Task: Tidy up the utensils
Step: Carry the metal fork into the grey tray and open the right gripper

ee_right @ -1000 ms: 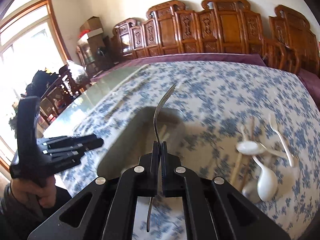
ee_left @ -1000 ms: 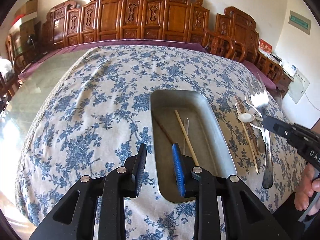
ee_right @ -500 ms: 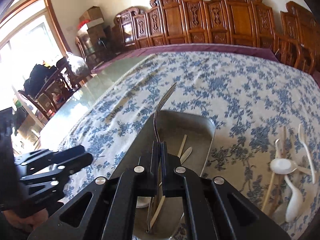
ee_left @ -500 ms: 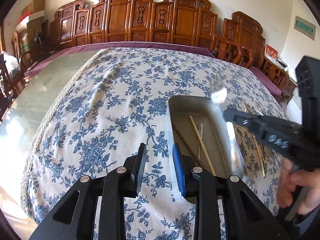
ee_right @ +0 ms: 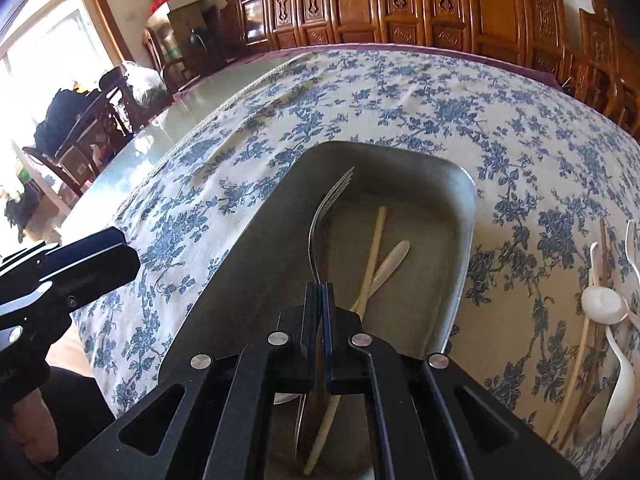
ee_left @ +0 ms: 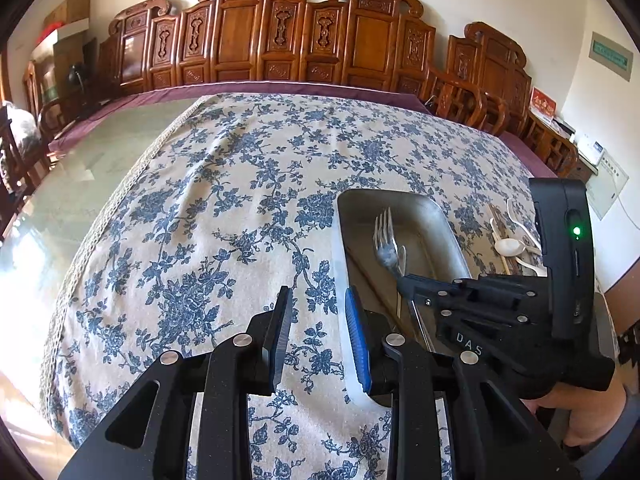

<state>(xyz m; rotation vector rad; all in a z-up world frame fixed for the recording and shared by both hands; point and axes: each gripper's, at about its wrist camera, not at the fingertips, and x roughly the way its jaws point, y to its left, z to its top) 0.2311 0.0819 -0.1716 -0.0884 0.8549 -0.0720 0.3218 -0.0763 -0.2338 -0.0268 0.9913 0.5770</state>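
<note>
My right gripper is shut on the handle of a metal fork. The fork hangs low inside the metal tray, tines pointing away. A pale chopstick and a white spoon lie on the tray floor beneath it. The left wrist view shows the same fork sticking out of the right gripper over the tray. My left gripper stands open over the cloth, just left of the tray's near rim, with nothing between its fingers. Its tips show at the left edge.
Right of the tray, white spoons, chopsticks and a white plastic fork lie on the blue-flowered tablecloth. Carved wooden chairs line the far wall. A person's hand holds the right gripper.
My right gripper has carried the fork leftward from above the loose utensils and down into the tray. The left gripper has stayed about where it was, still open.
</note>
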